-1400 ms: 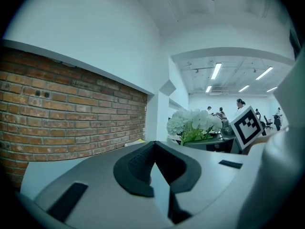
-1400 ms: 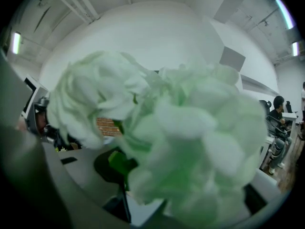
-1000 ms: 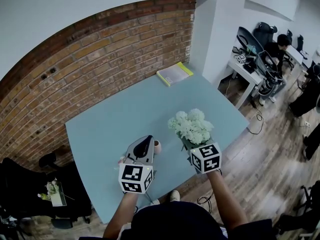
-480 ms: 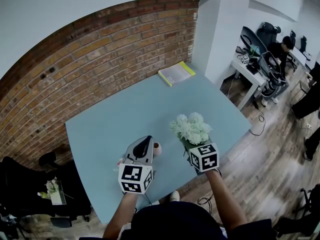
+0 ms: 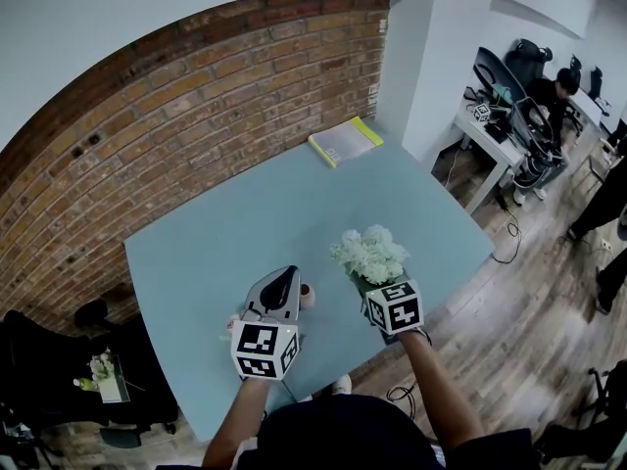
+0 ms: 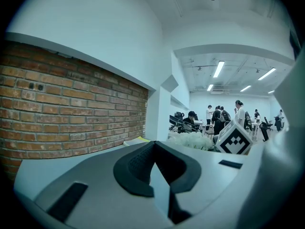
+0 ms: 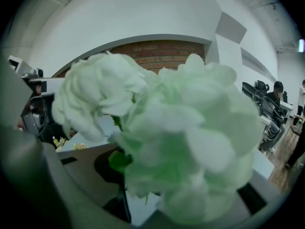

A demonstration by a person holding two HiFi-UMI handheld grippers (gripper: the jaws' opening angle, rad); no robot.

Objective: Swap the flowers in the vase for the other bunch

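Observation:
My right gripper [image 5: 375, 284] is shut on the stems of a bunch of white flowers [image 5: 370, 255], held over the near right part of the pale blue table [image 5: 216, 233]. In the right gripper view the white flowers [image 7: 162, 137] fill the picture and the stems run down between the jaws of the right gripper [image 7: 123, 199]. My left gripper [image 5: 288, 276] hovers over the table's near edge; its jaws meet at the tips with nothing between them, as the left gripper [image 6: 152, 144] view shows. A small pinkish thing [image 5: 307, 291] sits just right of its tip; I cannot tell what it is.
A yellow-edged book [image 5: 343, 142] lies at the table's far edge by the brick wall [image 5: 196, 96]. White desks with a seated person [image 5: 554, 91] stand off to the right. A black chair [image 5: 59, 360] with small flowers on it stands left of the table.
My right gripper has sunk a little toward the table with the white bunch. My left gripper has hardly moved.

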